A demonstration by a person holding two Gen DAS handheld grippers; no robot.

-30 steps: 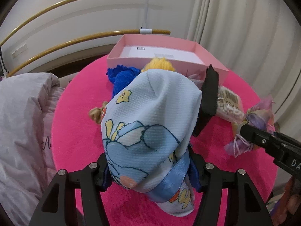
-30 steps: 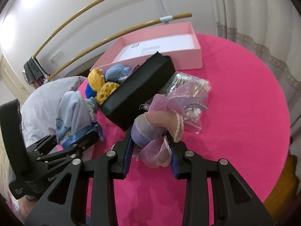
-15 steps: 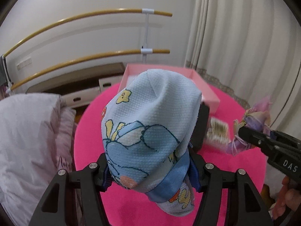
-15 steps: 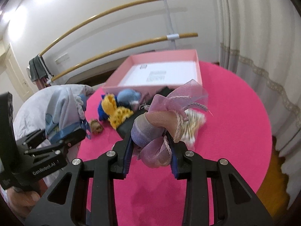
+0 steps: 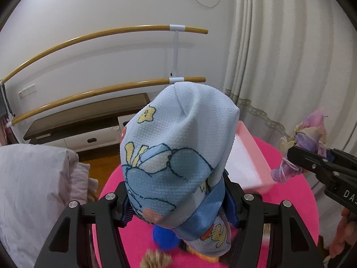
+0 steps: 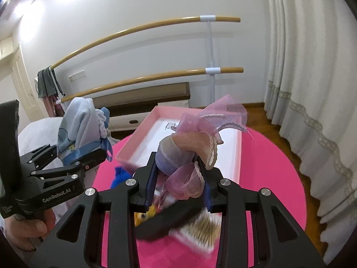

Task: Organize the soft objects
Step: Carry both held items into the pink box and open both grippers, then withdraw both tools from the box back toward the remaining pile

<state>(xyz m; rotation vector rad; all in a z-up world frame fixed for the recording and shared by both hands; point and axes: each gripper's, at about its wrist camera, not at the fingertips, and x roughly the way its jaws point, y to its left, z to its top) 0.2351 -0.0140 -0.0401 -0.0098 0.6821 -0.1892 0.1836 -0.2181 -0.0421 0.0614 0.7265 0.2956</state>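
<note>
Left tool [image 5: 176, 203] is clamped on a light-blue printed drawstring cloth pouch [image 5: 176, 156]. Right tool [image 6: 178, 185] grips a purple-pink organza sachet [image 6: 189, 156], open pink cardboard box [image 6: 142, 140] at 12 o'clock on the round pink table [image 6: 274, 178].

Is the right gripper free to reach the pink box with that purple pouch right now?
Probably yes. The right gripper is shut on the purple pouch, and the open pink box lies just ahead with nothing between them. The left gripper holds off to the side.

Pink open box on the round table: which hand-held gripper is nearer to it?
Right, by a little. The right hand-held gripper, shut on the purple organza pouch, hangs just before the pink open box. The left hand-held gripper, holding the blue printed cloth bag, sits off its left side.
</note>
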